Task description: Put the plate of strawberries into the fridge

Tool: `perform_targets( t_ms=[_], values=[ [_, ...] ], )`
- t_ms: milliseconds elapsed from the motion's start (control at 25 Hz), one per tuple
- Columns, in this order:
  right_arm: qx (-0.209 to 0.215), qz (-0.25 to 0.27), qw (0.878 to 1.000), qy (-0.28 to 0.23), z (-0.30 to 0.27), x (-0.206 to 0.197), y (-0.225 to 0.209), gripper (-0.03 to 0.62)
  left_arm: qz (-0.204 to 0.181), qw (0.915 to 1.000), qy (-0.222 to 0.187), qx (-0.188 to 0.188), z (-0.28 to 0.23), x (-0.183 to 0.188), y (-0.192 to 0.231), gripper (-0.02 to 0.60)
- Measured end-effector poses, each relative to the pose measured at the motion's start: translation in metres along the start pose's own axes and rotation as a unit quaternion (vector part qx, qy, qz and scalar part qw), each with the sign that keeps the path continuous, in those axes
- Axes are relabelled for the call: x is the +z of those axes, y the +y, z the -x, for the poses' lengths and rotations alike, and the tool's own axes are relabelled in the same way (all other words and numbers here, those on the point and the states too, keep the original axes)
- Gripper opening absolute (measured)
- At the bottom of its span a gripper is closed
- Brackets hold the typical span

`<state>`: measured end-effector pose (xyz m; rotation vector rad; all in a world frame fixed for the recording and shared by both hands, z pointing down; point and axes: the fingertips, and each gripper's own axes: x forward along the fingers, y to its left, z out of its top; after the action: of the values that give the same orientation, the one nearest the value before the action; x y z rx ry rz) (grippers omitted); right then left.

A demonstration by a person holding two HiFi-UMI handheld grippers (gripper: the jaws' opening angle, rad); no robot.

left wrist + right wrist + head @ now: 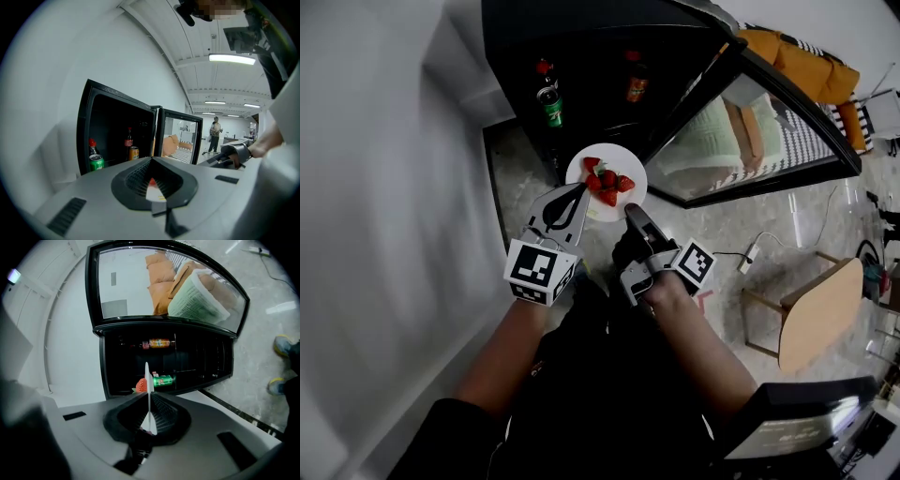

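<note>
head view looks down on the black fridge (581, 56), open, its glass door (750, 131) standing wide to the right so the inside is reachable. the white plate (630, 161) is held just outside the opening, its near rim clenched by both the left tongs (577, 195) and the right tongs (634, 214). two grips probably steady it so the strawberries (607, 181) don't slide.

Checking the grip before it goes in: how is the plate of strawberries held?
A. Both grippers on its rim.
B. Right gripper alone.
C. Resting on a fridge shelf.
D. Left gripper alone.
A: the left gripper and right gripper each clamp the rim of the plate, which is in front of the open fridge.
</note>
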<state>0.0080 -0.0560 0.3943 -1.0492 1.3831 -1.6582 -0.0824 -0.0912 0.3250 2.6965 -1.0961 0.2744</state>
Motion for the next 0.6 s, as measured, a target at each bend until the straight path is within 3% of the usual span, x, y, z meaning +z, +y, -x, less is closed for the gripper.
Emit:
perform_targets(
  t_ms=[600],
  values=[
    [0.0, -0.016, 0.999, 0.028, -0.05, 0.046, -0.029, 0.018, 0.014, 0.999, -0.007, 0.042, -0.059, -0.021, 0.021, -0.014]
  ],
)
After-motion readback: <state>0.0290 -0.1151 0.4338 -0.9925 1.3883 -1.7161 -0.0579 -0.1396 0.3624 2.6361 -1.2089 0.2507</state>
